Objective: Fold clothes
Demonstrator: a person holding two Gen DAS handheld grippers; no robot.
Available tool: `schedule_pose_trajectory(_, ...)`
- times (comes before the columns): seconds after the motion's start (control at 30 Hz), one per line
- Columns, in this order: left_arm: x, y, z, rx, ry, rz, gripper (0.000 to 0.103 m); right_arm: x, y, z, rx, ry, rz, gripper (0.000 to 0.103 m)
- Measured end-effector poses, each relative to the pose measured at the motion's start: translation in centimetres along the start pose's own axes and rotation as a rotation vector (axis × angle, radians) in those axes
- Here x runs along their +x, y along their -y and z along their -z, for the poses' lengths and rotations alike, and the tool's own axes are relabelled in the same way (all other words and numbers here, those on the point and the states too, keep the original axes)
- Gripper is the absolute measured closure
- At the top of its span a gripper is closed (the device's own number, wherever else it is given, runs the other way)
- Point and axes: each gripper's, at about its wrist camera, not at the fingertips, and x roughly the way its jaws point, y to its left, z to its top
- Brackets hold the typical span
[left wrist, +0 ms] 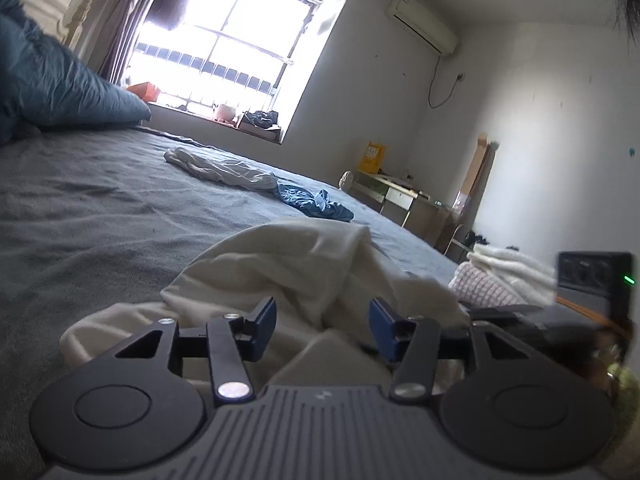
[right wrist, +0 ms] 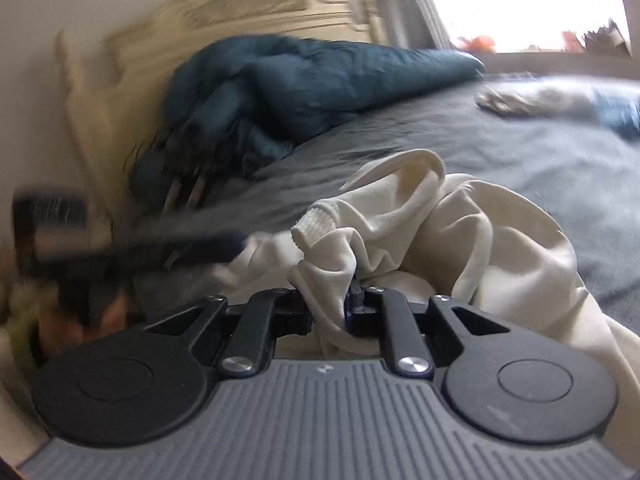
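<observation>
Cream garment (left wrist: 288, 272) lies crumpled on the grey bed (left wrist: 100, 208), at the near edge, right in front of both grippers. Left gripper (left wrist: 323, 330): jaws apart, blue pads either side of a fabric fold, not pressing it; cloth bunched between and below them. Right gripper (right wrist: 329, 304): jaws closed on a pinch of the cream garment (right wrist: 420, 232), fabric squeezed between the pads and hanging down past them; a ribbed cuff (right wrist: 316, 226) sticks up just behind the grip. Right wrist view is motion-blurred, left side smeared; the other gripper (right wrist: 132, 248) shows there only as a dark streak. Farther across the bed: a white garment (left wrist: 224, 170) and a blue garment (left wrist: 316, 202), touching end to end, well apart from the cream one. Teal duvet (right wrist: 312, 80) heaped at the headboard (right wrist: 224, 16). Folded stack (left wrist: 504, 276) of pale clothes at the right, beside the bed edge. Bright window (left wrist: 236, 48) behind, desk (left wrist: 400, 196) by the far wall.
</observation>
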Motion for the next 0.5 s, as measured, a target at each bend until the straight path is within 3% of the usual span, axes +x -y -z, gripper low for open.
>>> schedule_pose_trajectory(0.3, 2.2, 3.1, -1.3, 0.179, 0.01, -0.06, 0.044, -1.9, -4.3, 3.0, -0.298, 0.028, -0.024, 0.09)
schedule_pose_trajectory(0.43, 2.6, 2.2, -1.3, 0.109, 0.022, -0.095, 0.084, -2.5, -4.6, 3.5, -0.315, 0.044, -0.014, 0.09)
schedule_pose_trajectory(0.5, 2.2, 1.1, -1.2, 0.032, 0.031, -0.107, 0.088, -2.8, -4.6, 3.6, -0.296, 0.057, -0.016, 0.088)
